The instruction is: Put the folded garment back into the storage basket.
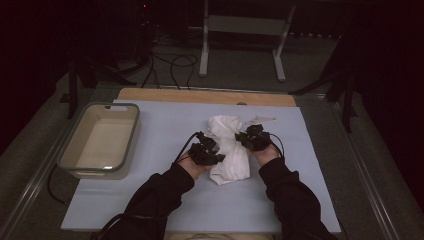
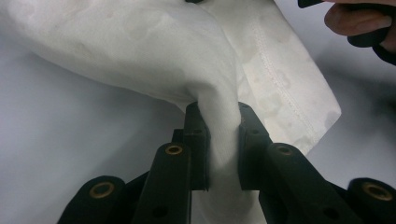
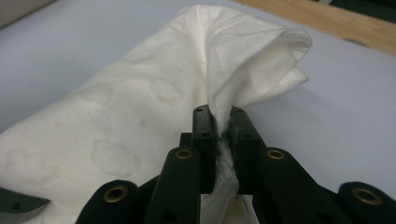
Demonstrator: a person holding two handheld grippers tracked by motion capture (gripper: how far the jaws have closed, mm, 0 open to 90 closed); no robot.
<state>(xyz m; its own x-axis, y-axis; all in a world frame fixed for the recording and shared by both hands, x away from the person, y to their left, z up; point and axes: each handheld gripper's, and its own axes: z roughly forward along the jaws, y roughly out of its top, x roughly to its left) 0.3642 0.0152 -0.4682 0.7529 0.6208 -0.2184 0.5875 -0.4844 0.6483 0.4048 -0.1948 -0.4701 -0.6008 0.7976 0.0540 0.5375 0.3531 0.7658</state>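
Both tongs, left (image 2: pixel 217 149) and right (image 3: pixel 218 140), pinch the white cloth (image 1: pixel 229 148), seemingly bunched, on the blue mat (image 1: pixel 165 135).

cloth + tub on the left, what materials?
Cloth: looks like soft woven or terry fabric, white and matte; stitched hem, faint embossed flower pattern, bunches where both grippers pinch it. Tub: probably plastic, beige with a grey-green rim; smooth rounded moulded corners, slight sheen inside. Could be enamelled, hard to tell.
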